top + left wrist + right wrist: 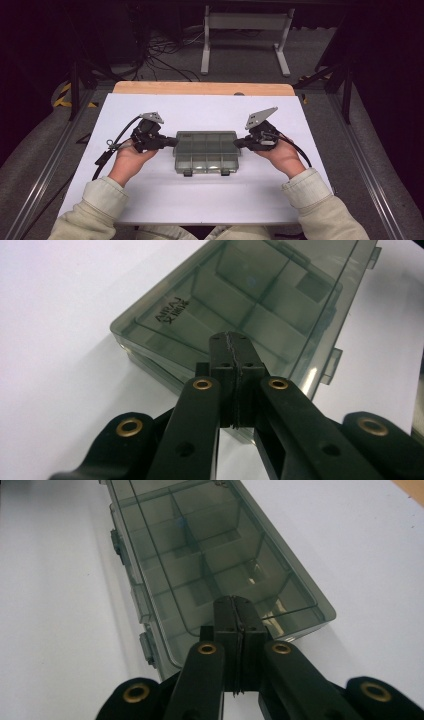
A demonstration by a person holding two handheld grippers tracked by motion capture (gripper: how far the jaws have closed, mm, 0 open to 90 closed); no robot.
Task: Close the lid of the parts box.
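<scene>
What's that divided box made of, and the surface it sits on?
Box: likely hard smoke-tinted clear plastic; its dividers show through the glossy lid, and the latches look moulded. Table top: a smooth matte white sheet, perhaps laminate or paper, over a wood-coloured board showing at the far edge.

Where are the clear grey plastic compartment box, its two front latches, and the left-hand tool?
Clear grey plastic compartment box (206,150), high view, middle of lid.
Front latches (187,173), high view, the left latch.
Left tool (234,347), left gripper view, tips of its shut jaws.
</scene>
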